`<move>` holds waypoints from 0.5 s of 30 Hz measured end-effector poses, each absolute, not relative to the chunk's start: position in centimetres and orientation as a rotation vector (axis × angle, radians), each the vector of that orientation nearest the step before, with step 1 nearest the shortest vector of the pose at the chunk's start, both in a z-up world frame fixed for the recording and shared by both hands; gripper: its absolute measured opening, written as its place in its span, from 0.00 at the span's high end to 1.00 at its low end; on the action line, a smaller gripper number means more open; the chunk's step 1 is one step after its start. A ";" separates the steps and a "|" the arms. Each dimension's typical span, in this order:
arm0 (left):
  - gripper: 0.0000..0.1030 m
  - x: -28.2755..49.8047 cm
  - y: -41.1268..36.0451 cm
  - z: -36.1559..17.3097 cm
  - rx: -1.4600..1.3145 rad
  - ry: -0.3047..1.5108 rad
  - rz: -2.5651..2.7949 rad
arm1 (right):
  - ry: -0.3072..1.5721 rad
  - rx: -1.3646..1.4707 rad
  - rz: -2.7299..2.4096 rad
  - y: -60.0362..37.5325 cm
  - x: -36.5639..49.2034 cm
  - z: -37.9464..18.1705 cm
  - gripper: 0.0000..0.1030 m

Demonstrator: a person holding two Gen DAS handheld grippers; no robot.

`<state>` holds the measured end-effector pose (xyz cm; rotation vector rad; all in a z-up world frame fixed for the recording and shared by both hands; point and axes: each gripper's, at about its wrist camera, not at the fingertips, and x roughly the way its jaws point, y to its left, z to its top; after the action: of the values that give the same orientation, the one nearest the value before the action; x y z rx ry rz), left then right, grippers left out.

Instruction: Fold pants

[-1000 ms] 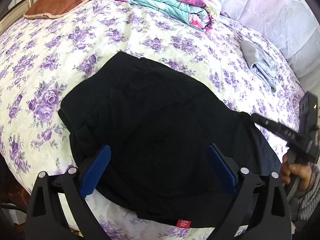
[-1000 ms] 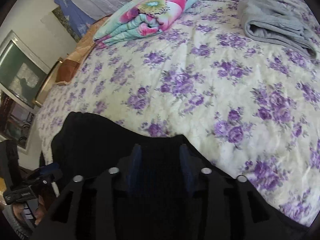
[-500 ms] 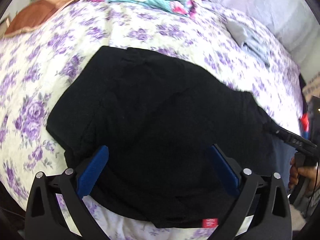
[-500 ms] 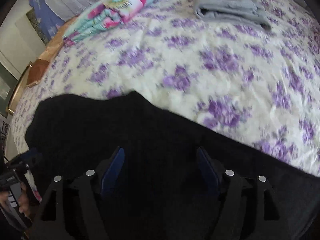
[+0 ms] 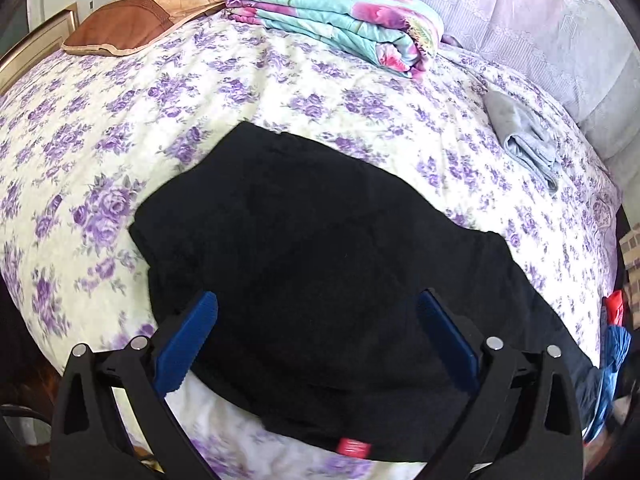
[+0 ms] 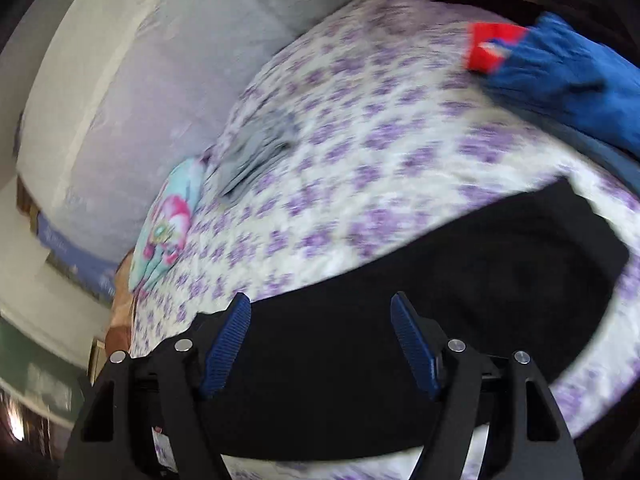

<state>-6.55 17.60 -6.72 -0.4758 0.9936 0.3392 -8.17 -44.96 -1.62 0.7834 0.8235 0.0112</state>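
Since a second ago the right tool [image 6: 320, 340] has let go of the black fabric pants [image 5: 320, 256] and swung well off to the right, rolling as it went, so its view now tilts across the bed. Its blue-padded jaws stand apart and are narrowing slightly with nothing clamped; the dark cloth only lies below them. The left tool [image 5: 316, 344] has barely shifted and hangs with its jaws wide apart over the near edge of the pants, not gripping. The pants lie folded into a broad flat shape on the purple-flowered white bedspread [image 5: 120, 128], near the front edge, a small red label [image 5: 353, 448] showing at the near hem. Farther back sit a folded turquoise and pink floral quilt [image 5: 340, 20], a brown pillow [image 5: 132, 24] and, to the right, a folded grey garment [image 5: 524, 140].
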 end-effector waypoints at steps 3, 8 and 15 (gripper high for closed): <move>0.05 -5.3 15.7 -6.5 -0.458 1.012 0.331 | 0.791 0.943 -0.135 -50.4 -12.5 -4.1 0.33; 0.05 -3.0 12.0 -6.5 -0.431 1.062 0.292 | 0.733 1.146 -0.150 -53.2 -13.3 -8.4 0.34; 0.05 -1.7 7.9 -5.2 -0.358 1.063 0.241 | 0.687 1.262 -0.086 -54.6 -11.8 -11.8 0.48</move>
<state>-1.72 7.88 -5.18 -0.3585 1.0633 0.2410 -11.84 -54.57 -11.80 1.2619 0.6866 -0.0858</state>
